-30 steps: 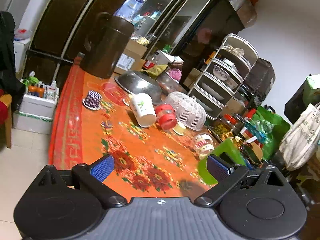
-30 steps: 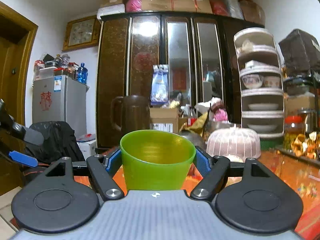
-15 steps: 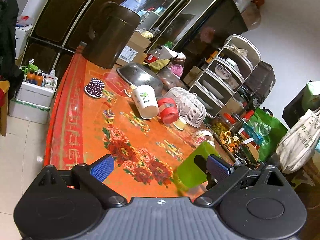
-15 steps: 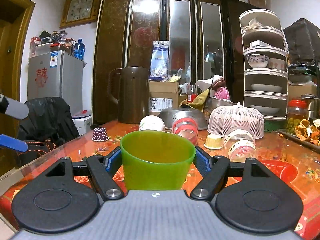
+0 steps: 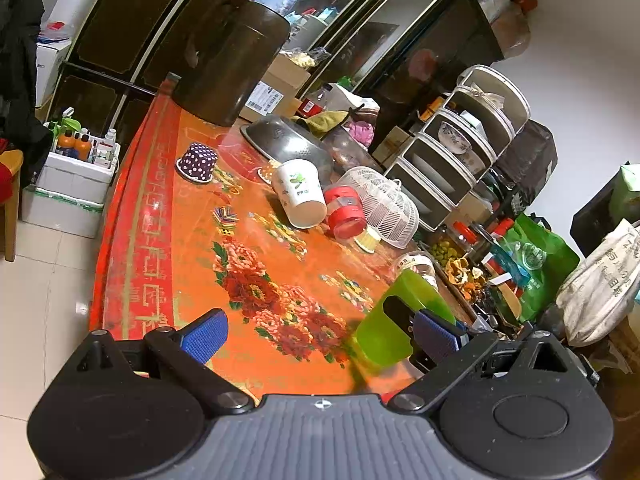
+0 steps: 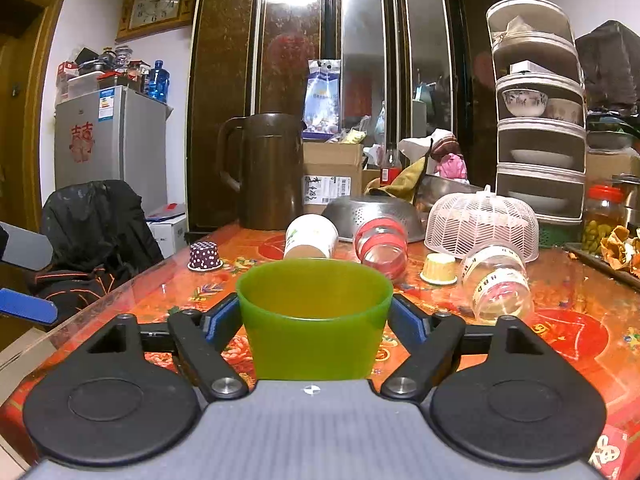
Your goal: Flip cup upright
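Note:
My right gripper (image 6: 314, 320) is shut on a green plastic cup (image 6: 314, 320), held upright with its mouth up, low over the table's near edge. The same cup (image 5: 394, 320) shows in the left wrist view at the lower right, with the right gripper's finger against it. My left gripper (image 5: 320, 334) is open and empty above the table's front, to the left of the green cup. A white paper cup (image 6: 310, 236) lies on its side mid-table; it also shows in the left wrist view (image 5: 300, 196).
The red floral table (image 5: 168, 240) carries a red-banded jar (image 6: 382, 244) on its side, a clear jar (image 6: 498, 280) on its side, a white mesh cover (image 6: 480, 220), a steel colander (image 6: 372, 212), a dotted purple cup (image 6: 205, 256) and a brown pitcher (image 6: 264, 172).
My right gripper has lowered the green cup toward the table and forward. In the left wrist view the cup has moved left, closer to the tabletop.

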